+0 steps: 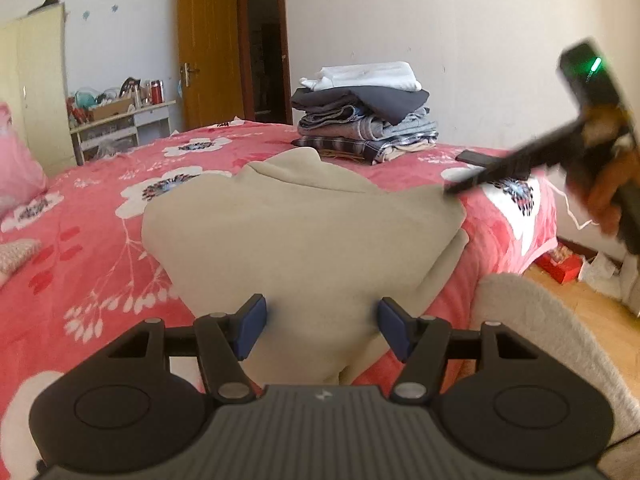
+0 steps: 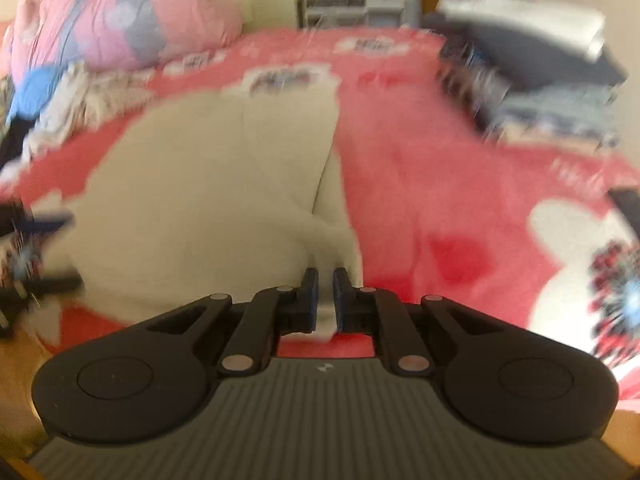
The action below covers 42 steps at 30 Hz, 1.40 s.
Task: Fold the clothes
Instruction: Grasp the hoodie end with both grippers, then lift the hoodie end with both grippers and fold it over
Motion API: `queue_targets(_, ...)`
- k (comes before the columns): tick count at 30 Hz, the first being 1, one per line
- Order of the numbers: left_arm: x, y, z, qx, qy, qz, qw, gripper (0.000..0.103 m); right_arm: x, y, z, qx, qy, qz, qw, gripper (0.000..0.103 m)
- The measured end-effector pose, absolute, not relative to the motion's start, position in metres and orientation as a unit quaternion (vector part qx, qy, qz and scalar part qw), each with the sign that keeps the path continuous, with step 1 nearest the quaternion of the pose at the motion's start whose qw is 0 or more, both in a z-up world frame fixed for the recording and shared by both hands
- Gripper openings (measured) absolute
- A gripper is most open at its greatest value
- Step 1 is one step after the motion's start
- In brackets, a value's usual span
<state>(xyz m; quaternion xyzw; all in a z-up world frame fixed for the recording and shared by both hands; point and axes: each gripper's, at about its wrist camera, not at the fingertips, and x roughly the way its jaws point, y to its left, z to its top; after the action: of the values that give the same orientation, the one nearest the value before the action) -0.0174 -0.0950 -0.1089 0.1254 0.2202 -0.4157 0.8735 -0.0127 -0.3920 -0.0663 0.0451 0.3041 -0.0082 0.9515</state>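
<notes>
Left gripper (image 1: 320, 326) spread wide, beige garment (image 1: 304, 236) lying between and ahead toward 12 o'clock, right gripper (image 2: 326, 296) pinching a fold of that garment's edge, cloth running off toward 10 o'clock over the pink floral bedspread (image 2: 420, 184), folded clothes stack (image 1: 362, 116) at 12 o'clock beyond.

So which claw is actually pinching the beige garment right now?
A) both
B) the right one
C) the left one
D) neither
B: the right claw has its fingers nearly closed on a fold of the beige garment, while the left claw stands wide open over the cloth, gripping nothing.
</notes>
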Motion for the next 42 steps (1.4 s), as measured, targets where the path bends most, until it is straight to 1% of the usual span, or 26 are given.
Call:
queue_targets(2,-0.017,-0.094,-0.109,0.118,0.221,-0.416,0.874,0.062,-0.017,-0.392,-0.045,0.057,0.264,-0.011,0.963,0.009)
queue_targets(4,-0.018,-0.094,-0.109,0.115,0.221,-0.416,0.874,0.063,-0.013,-0.398,-0.038,0.075,0.241,-0.005,0.968,0.010)
queue_targets(7,-0.018,-0.095,-0.108,0.119,0.221,-0.420,0.872,0.063,0.010,-0.409,-0.073,0.127,0.269,0.009,0.955,0.017)
queue_targets(11,-0.014,-0.093,-0.104,0.106,0.236,-0.419,0.870,0.063,0.030,-0.420,-0.119,0.195,0.284,0.017,0.939,0.017)
queue_targets(13,-0.011,-0.090,-0.101,0.094,0.246,-0.418,0.869,0.064,0.031,-0.424,-0.114,0.205,0.286,0.021,0.936,0.019)
queue_targets(14,-0.008,-0.088,-0.098,0.082,0.254,-0.416,0.869,0.064,0.031,-0.426,-0.109,0.209,0.286,0.022,0.935,0.023)
queue_targets(15,-0.005,-0.084,-0.095,0.066,0.263,-0.413,0.869,0.064,0.025,-0.431,-0.105,0.225,0.277,0.024,0.934,0.030)
queue_targets(16,-0.001,-0.077,-0.092,0.043,0.272,-0.410,0.870,0.064,0.014,-0.439,-0.099,0.249,0.263,0.026,0.932,0.034)
queue_targets(17,0.004,-0.068,-0.090,0.014,0.279,-0.407,0.870,0.065,0.004,-0.452,-0.096,0.282,0.247,0.028,0.927,0.044)
queue_targets(18,0.009,-0.059,-0.088,-0.016,0.285,-0.405,0.869,0.066,-0.003,-0.462,-0.095,0.309,0.236,0.032,0.921,0.048)
queue_targets(21,0.029,-0.031,-0.087,-0.109,0.306,-0.398,0.858,0.074,-0.013,-0.480,-0.102,0.359,0.232,0.056,0.902,0.050)
queue_targets(23,0.049,-0.021,-0.093,-0.158,0.332,-0.389,0.845,0.074,-0.014,-0.490,-0.107,0.388,0.234,0.075,0.888,0.052)
queue_targets(27,0.077,-0.020,-0.106,-0.183,0.371,-0.361,0.836,0.074,0.007,-0.496,-0.115,0.408,0.260,0.114,0.868,0.060)
queue_targets(29,0.087,-0.022,-0.114,-0.200,0.386,-0.372,0.821,0.074,0.021,-0.497,-0.118,0.409,0.281,0.130,0.859,0.063)
queue_targets(34,0.110,-0.031,-0.140,-0.235,0.431,-0.385,0.781,0.074,0.061,-0.504,-0.123,0.387,0.360,0.159,0.834,0.064)
queue_targets(35,0.113,-0.034,-0.145,-0.240,0.436,-0.387,0.776,0.074,0.069,-0.504,-0.124,0.384,0.372,0.171,0.827,0.066)
queue_targets(39,0.124,-0.043,-0.157,-0.249,0.437,-0.402,0.765,0.074,0.095,-0.502,-0.123,0.380,0.412,0.218,0.799,0.069)
queue_targets(42,0.131,-0.049,-0.161,-0.252,0.437,-0.411,0.759,0.074,0.116,-0.494,-0.124,0.372,0.437,0.243,0.782,0.069)
